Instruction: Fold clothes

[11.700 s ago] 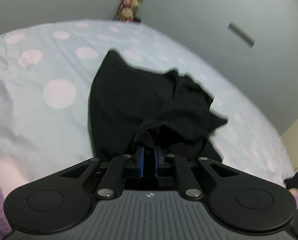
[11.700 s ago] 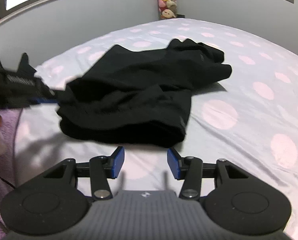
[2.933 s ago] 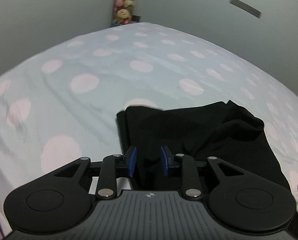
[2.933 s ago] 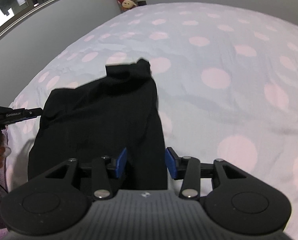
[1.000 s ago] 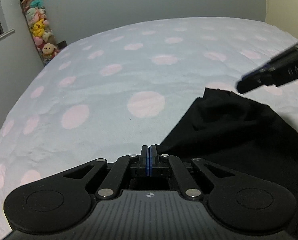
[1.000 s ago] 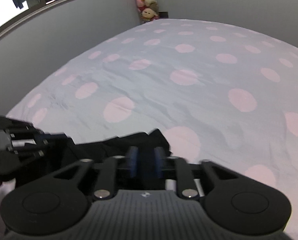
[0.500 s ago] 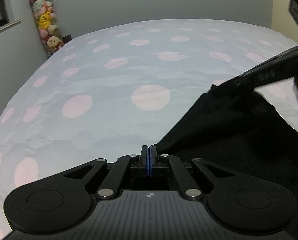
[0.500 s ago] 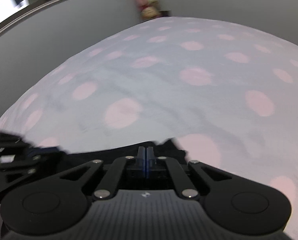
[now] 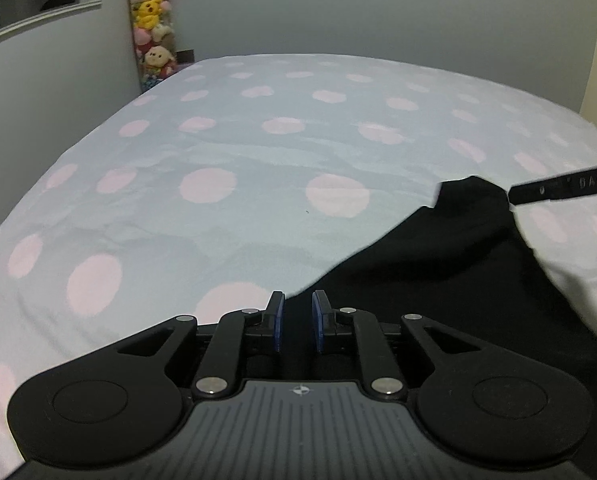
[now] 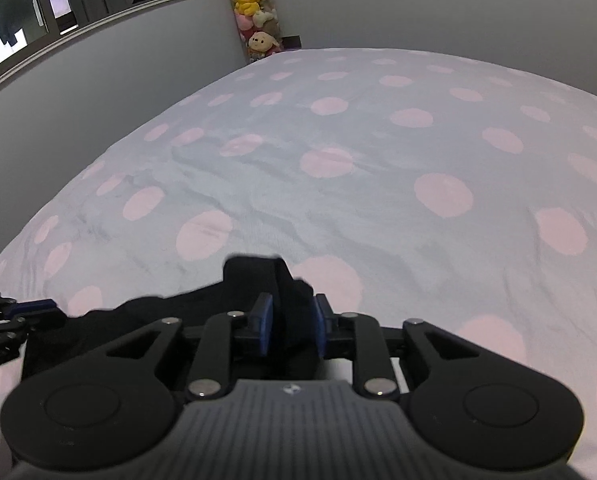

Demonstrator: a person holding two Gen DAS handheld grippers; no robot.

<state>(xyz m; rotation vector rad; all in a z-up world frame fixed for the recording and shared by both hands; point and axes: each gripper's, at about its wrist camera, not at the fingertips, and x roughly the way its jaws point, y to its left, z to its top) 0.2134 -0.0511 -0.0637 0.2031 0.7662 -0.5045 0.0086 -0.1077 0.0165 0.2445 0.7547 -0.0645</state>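
The black garment (image 9: 458, 280) lay on the bed (image 9: 258, 160), spread over the near right part of the dotted sheet as the left wrist view showed it, one corner raised toward the far right.

The left gripper (image 9: 297, 320) had its fingers spread apart, with the garment's near edge lying between and beneath them; nothing was pinched. The right gripper (image 10: 287, 322) also had its fingers spread, straddling a raised fold of the same garment (image 10: 258, 280) without closing on it. In the left wrist view the right gripper appeared as a dark bar at the garment's far corner.

Risk assessment, as a judgement:
- With both pairs of fingers parted, the cloth was free. A fold just laid could spring back or slump, since the raised corner did not lie flat.
- Lifting either gripper straight up could snag the cloth on a finger pad and drag the edge out of line.
- Closing again on the bunched fold could catch several layers, or the sheet beneath, and distort the next fold.
- The black fabric showed little contrast, so layer edges were hard to read.
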